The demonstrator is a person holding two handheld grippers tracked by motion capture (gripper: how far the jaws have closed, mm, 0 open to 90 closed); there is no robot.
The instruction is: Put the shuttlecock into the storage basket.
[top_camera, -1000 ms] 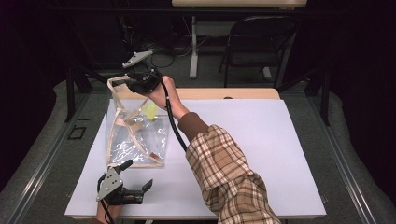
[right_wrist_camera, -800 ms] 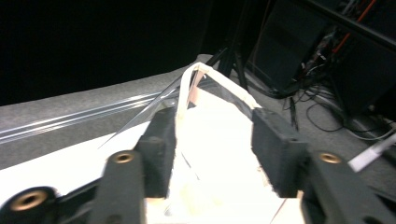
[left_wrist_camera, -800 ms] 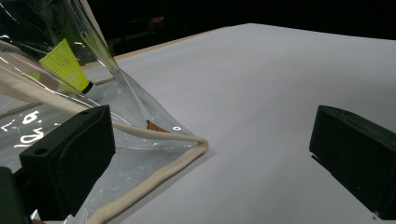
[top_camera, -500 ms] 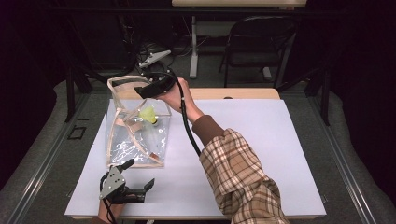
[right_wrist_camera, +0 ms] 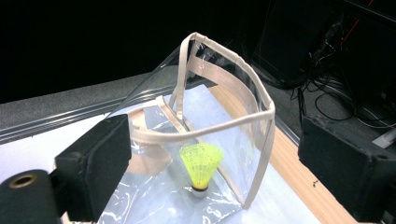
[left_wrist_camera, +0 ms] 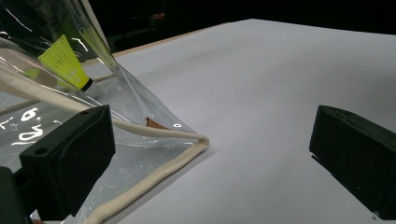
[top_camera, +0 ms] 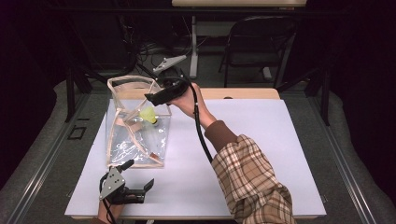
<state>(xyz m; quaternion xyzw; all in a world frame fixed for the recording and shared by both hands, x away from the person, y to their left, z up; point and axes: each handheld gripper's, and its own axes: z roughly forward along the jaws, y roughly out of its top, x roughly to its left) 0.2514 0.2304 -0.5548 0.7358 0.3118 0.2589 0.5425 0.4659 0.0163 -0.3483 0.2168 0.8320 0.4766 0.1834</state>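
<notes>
From the high view, a plaid-sleeved arm reaches from 5 o'clock up toward 11, its hand carrying the right gripper at the rim of a clear bag with cream trim; a yellow shuttlecock sits inside the bag. The left gripper rests low on the white table at 7 o'clock, jaws spread. In the left gripper view, the jaws stand wide apart over bare table, with the bag's corner beside the jaw at 9 o'clock. In the right gripper view, the jaws gape wide, empty, looking down on the bag's open mouth with the shuttlecock standing cork-down inside.
</notes>
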